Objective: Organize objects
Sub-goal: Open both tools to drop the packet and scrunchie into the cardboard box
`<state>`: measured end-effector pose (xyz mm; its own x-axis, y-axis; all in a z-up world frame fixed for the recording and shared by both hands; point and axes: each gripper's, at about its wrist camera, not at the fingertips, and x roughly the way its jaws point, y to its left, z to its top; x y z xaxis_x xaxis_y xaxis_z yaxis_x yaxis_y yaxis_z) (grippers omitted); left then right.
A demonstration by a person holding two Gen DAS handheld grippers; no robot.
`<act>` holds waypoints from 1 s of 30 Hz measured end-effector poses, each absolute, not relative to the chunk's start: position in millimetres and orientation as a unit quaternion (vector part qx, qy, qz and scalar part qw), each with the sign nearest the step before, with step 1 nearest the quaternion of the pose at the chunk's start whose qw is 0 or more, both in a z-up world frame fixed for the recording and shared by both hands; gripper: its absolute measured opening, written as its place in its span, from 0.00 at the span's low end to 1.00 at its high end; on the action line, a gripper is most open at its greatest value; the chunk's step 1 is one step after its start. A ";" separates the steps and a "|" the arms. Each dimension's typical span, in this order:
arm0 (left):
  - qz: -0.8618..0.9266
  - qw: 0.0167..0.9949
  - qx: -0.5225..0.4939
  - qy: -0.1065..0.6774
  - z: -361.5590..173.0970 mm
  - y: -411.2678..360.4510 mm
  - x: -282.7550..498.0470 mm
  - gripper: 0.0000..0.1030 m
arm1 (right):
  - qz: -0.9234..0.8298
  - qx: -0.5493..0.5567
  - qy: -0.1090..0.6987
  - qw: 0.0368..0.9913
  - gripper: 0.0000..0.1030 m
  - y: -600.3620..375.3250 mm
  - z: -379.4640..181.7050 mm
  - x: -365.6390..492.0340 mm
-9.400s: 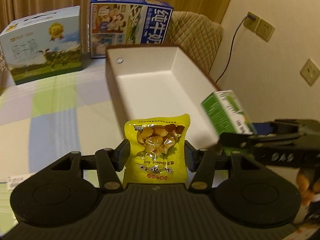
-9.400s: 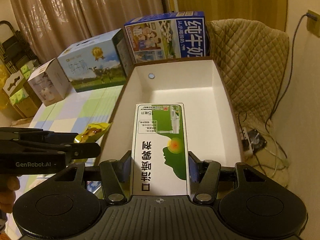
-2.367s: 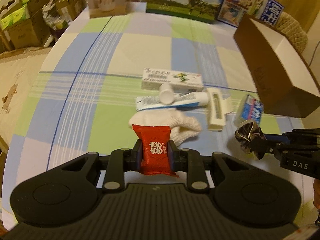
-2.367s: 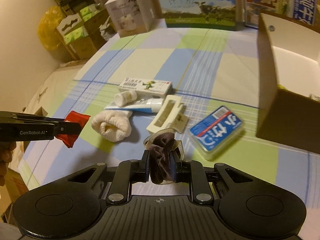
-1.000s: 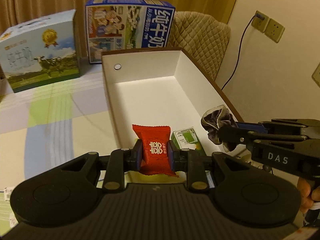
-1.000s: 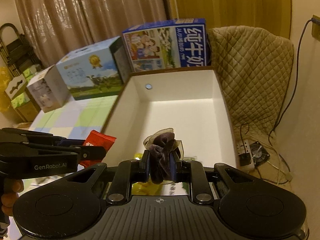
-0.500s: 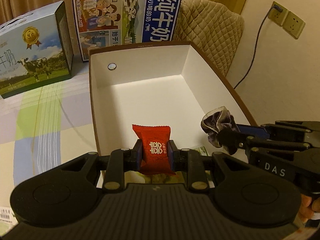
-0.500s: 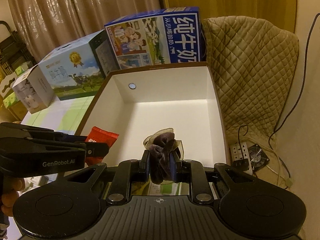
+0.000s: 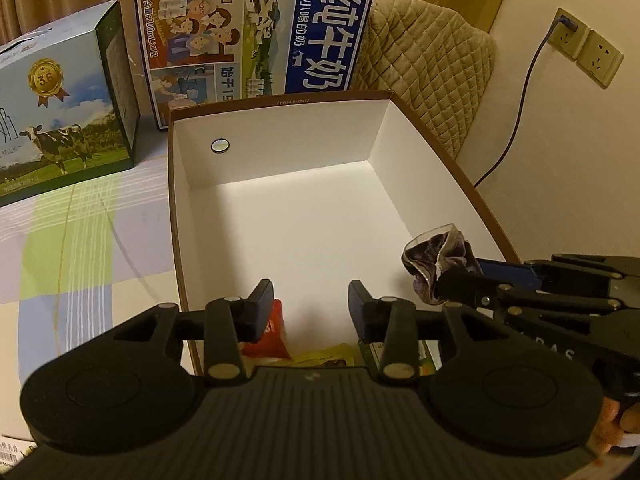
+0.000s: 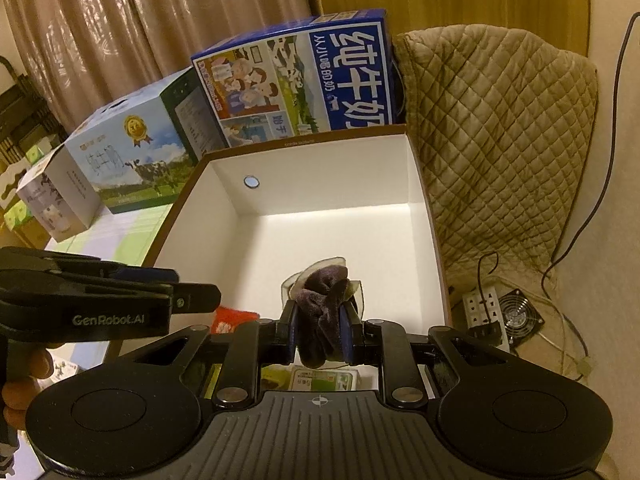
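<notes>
Box floor: the far two-thirds of the open box (image 9: 276, 128) lies bare and open from above.
Near end: red packet (image 9: 269, 340), yellow pouch (image 9: 328, 357) and green carton (image 10: 322, 381) crowd it.
Behind: blue milk carton (image 9: 256, 36) stands against the far wall.
Left: tabletop (image 9: 80, 240) strip open up to the cow-print carton (image 9: 60, 108).
Right: quilted chair (image 10: 500, 140) close beside the box.

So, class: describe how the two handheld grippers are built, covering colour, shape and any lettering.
Both grippers are matt black plastic. The left gripper has a ribbed base, two round discs, silver pivot pins and blue-faced finger pads; its side reads "GenRobot.AI". The right gripper matches, with "DAS" lettering on its side. No sleeves or cables show.
</notes>
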<state>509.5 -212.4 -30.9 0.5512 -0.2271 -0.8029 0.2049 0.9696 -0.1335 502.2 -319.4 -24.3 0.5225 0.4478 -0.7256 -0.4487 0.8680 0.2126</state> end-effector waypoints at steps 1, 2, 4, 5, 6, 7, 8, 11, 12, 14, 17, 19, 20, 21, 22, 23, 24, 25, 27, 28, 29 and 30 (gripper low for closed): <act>-0.122 0.881 -0.011 0.457 -30.5 -211.9 509.4 0.39 | 0.257 0.002 0.416 0.873 0.18 -319.6 -24.3 503.3; -0.121 0.882 -0.009 0.455 -29.9 -211.3 509.2 0.40 | 0.257 0.003 0.416 0.872 0.19 -319.6 -24.2 504.0; -0.123 0.882 -0.007 0.454 -28.8 -210.1 508.3 0.43 | 0.251 0.005 0.416 0.874 0.28 -319.5 -24.2 505.7; -0.123 0.882 -0.008 0.454 -28.1 -209.3 507.9 0.48 | 0.246 0.007 0.414 0.876 0.30 -319.9 -24.0 506.0; -0.123 0.883 -0.008 0.453 -27.2 -208.2 507.0 0.50 | 0.241 0.007 0.411 0.879 0.34 -320.3 -23.4 505.8; -0.123 0.884 -0.008 0.451 -26.7 -207.9 506.4 0.50 | 0.241 0.008 0.406 0.882 0.37 -320.8 -22.6 505.2; -0.123 0.884 -0.007 0.450 -25.6 -206.9 505.1 0.53 | 0.244 0.009 0.402 0.883 0.38 -321.5 -21.5 504.4; -0.122 0.887 -0.008 0.446 -21.9 -203.4 501.1 0.59 | 0.246 0.012 0.399 0.883 0.43 -323.8 -18.5 502.7; -0.123 0.887 -0.009 0.445 -20.6 -202.2 499.9 0.60 | 0.245 0.013 0.399 0.883 0.44 -324.1 -17.8 502.3; -0.124 0.887 -0.013 0.445 -18.5 -199.9 497.0 0.62 | 0.241 0.015 0.401 0.884 0.44 -325.7 -15.9 499.7; -0.128 0.887 -0.016 0.443 -14.8 -197.3 490.7 0.64 | 0.240 0.014 0.404 0.883 0.45 -327.4 -12.4 493.0; -0.129 0.888 -0.018 0.442 -11.9 -196.0 485.5 0.67 | 0.240 0.013 0.406 0.882 0.45 -328.2 -10.6 487.4; -0.129 0.888 -0.018 0.441 -10.5 -195.2 482.9 0.68 | 0.241 0.014 0.407 0.881 0.45 -329.0 -9.8 484.3; -0.129 0.888 -0.019 0.441 -9.0 -194.4 480.1 0.68 | 0.240 0.015 0.410 0.880 0.46 -329.9 -9.4 481.4; -0.130 0.888 -0.020 0.440 -7.7 -193.5 477.1 0.68 | 0.239 0.017 0.412 0.879 0.46 -331.1 -8.9 477.9; -0.130 0.888 -0.021 0.440 -6.4 -192.9 474.2 0.68 | 0.238 0.019 0.413 0.879 0.46 -332.3 -8.6 474.8; -0.131 0.888 -0.022 0.440 -5.0 -192.2 471.1 0.69 | 0.239 0.021 0.415 0.878 0.46 -333.5 -8.1 471.8; -0.132 0.888 -0.023 0.440 -3.7 -191.0 468.3 0.69 | 0.239 0.022 0.416 0.877 0.46 -334.4 -7.7 468.4; -0.133 0.889 -0.024 0.438 -1.2 -189.6 461.7 0.72 | 0.238 0.026 0.418 0.876 0.46 -336.6 -5.9 461.3; -0.133 0.889 -0.023 0.437 0.3 -188.7 457.8 0.72 | 0.239 0.028 0.419 0.876 0.46 -337.5 -5.0 457.1; -0.133 0.889 -0.023 0.437 1.6 -187.9 454.5 0.73 | 0.239 0.030 0.419 0.876 0.46 -338.4 -3.9 453.4; -0.134 0.890 -0.022 0.436 2.9 -187.1 450.7 0.73 | 0.240 0.033 0.419 0.875 0.46 -339.1 -3.0 449.8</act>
